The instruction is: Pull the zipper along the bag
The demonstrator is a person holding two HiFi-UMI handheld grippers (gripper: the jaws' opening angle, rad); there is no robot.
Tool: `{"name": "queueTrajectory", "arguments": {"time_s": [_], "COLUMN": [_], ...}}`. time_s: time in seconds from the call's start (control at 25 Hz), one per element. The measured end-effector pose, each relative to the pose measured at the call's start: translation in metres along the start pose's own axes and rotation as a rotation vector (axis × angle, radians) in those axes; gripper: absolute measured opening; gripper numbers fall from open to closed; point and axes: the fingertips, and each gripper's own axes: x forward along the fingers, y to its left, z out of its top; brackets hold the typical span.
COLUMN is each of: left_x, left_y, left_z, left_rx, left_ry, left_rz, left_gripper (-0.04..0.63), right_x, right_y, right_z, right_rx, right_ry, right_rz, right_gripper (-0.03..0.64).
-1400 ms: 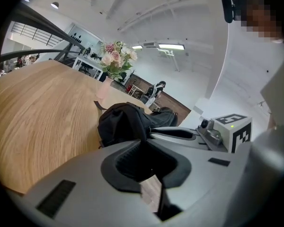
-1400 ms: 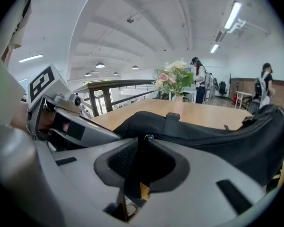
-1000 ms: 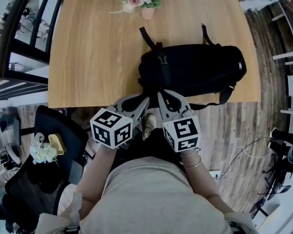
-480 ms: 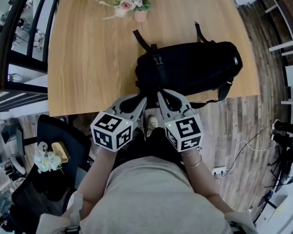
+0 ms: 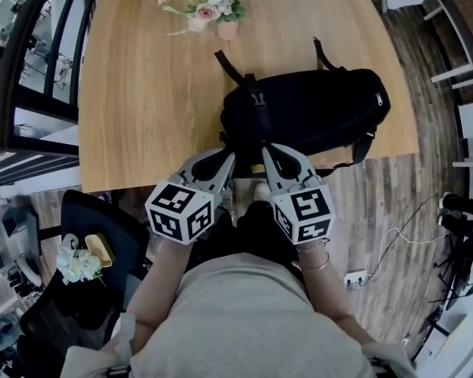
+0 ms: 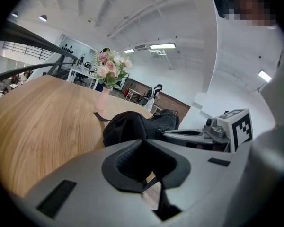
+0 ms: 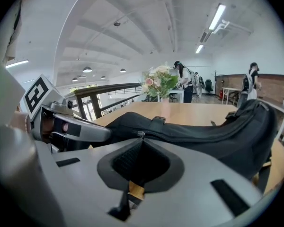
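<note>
Right gripper view: right gripper tight on zipper pull, near end of black bag.

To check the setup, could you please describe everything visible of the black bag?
The black fabric bag lies on the wooden table, near its front edge. Two straps reach toward the far side; another hangs off the edge. The left hand-held gripper, its jaws just closed further, appears to pinch the bag's near end. The right hand-held gripper is shut on its small metal zipper pull.

Pink flower vase on wooden table; black chair on plank floor.
</note>
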Motion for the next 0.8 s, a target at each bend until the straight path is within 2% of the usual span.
{"name": "queueTrajectory", "arguments": {"time_s": [0.2, 0.8], "left_x": [-0.002, -0.003], "left_y": [0.007, 0.009], "left_z": [0.006, 0.004], "left_rx": [-0.026, -0.054], "left_ry": [-0.035, -0.109], "left_rz": [0.057, 0.269], "left_gripper": [0.04, 0.04], "right_x": [-0.003, -0.014], "right_y": [-0.021, -0.052], "right_z": [0.002, 0.005], "right_rx": [0.008, -0.073], "right_ry": [-0.014, -0.013], "right_rz": [-0.003, 0.125], "right_gripper": [0.011, 0.012]}}
